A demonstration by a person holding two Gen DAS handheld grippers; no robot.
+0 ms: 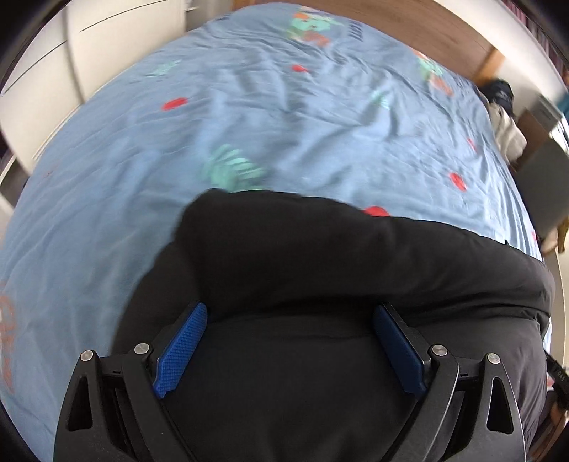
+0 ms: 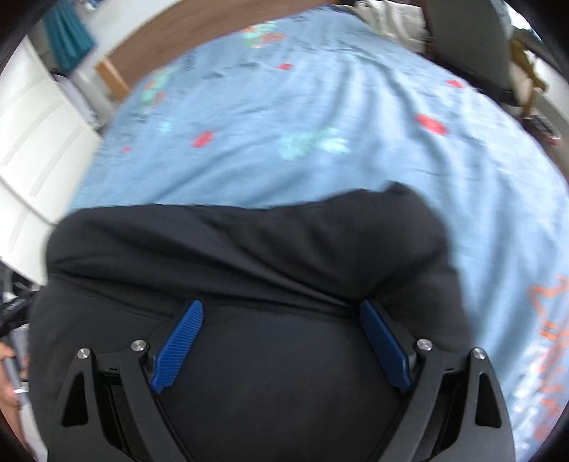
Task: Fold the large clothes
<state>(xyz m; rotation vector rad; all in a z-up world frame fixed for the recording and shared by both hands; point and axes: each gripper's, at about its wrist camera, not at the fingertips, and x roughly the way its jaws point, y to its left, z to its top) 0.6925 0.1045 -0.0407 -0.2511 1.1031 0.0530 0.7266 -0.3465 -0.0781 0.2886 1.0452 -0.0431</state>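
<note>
Both the left tongs (image 1: 290, 341) and right tongs (image 2: 281, 337) gape wide, gripping nothing, above the black garment (image 1: 320, 256) at the near edge of the bed (image 1: 106, 170).

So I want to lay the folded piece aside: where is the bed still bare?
Free: the blue sheet beyond the black garment, up to the wooden headboard, and left toward the white wardrobe. Crowded: the near edge, where the garment lies under both open grippers, and the far corner with piled clothes.
</note>
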